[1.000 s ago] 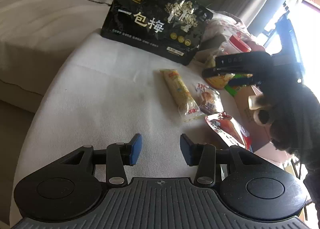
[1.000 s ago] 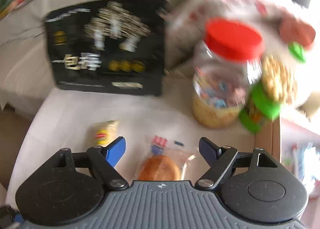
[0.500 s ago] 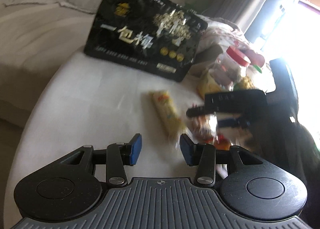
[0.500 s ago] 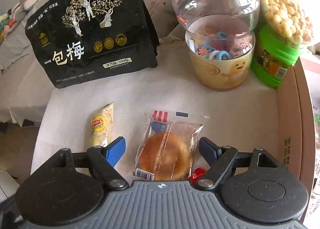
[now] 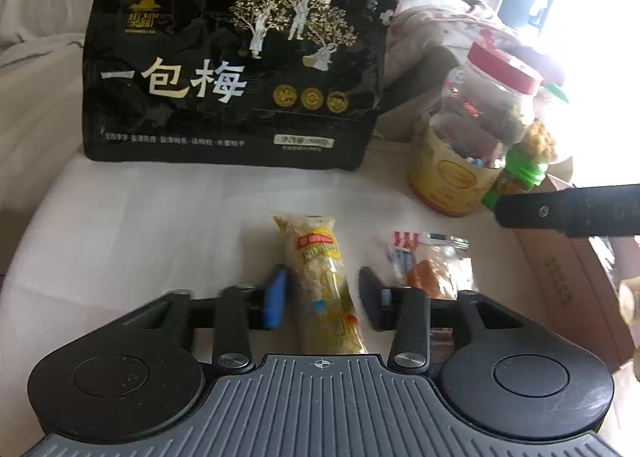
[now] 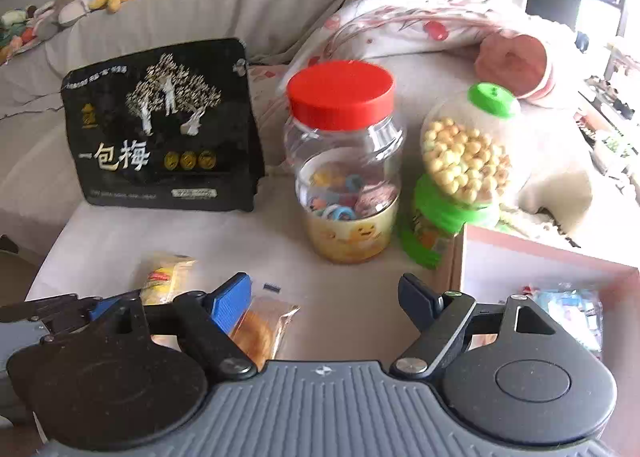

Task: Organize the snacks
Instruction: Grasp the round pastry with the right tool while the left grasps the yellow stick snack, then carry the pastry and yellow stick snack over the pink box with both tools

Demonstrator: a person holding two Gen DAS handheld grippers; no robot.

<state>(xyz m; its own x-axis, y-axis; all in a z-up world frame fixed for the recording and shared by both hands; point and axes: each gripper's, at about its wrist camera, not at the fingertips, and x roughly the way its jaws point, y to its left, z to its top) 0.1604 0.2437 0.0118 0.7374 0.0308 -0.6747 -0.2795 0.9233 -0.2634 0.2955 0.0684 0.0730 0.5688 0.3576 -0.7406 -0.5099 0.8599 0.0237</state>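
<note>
A long yellow snack stick (image 5: 324, 281) lies on the white cloth between the open fingers of my left gripper (image 5: 320, 293); neither pad visibly touches it. A wrapped round cake (image 5: 430, 269) lies just to its right. In the right wrist view my right gripper (image 6: 326, 299) is open and empty above the cloth, with the cake (image 6: 260, 327) under its left finger and the yellow stick (image 6: 164, 283) further left. The left gripper also shows in the right wrist view, at the lower left (image 6: 60, 313).
A big black plum bag (image 5: 236, 61) stands at the back. A red-lidded jar (image 6: 344, 161) and a green-lidded jar of puffs (image 6: 460, 177) stand to the right. A cardboard box (image 6: 548, 265) holding snack packets sits at the right edge. A sofa lies behind.
My left gripper has moved forward and down, and the yellow stick now lies between its fingers. My right gripper has lifted and drawn to the right, off the cake.
</note>
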